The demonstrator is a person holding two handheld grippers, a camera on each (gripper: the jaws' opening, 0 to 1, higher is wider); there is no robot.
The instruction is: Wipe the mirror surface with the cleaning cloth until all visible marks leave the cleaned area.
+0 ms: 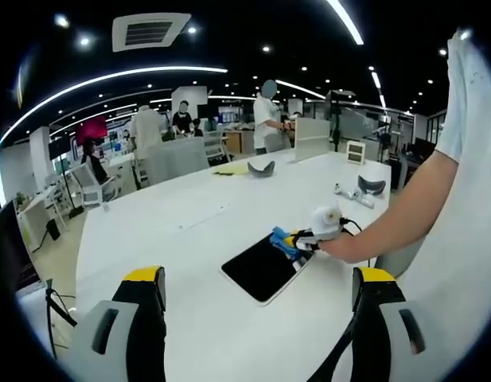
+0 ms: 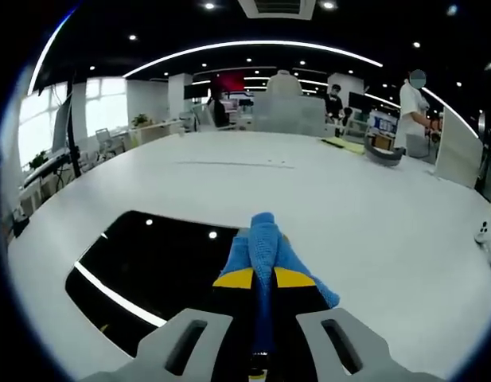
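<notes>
Right gripper view puts us mid-wipe: our right gripper has its yellow-tipped fingers clenched on the blue cleaning cloth, whose folded end sticks out ahead of them and rests at the right edge of the mirror. We judge the wiping step is in hand and not finished, since most of the glass lies to the left of the cloth.

Next we need to press the cloth flat and draw it leftward across the dark surface in overlapping passes, keeping the mirror from sliding on the white bench.

From the left gripper view, the mirror is a dark rounded rectangle with a pale rim, lying flat near the middle of the bench, with the right gripper and the cloth at its far right corner. Our left gripper hangs above the near bench edge, fingers spread wide apart and grasping nothing.

The glass reflects ceiling lights; we cannot tell whether marks remain.
</notes>
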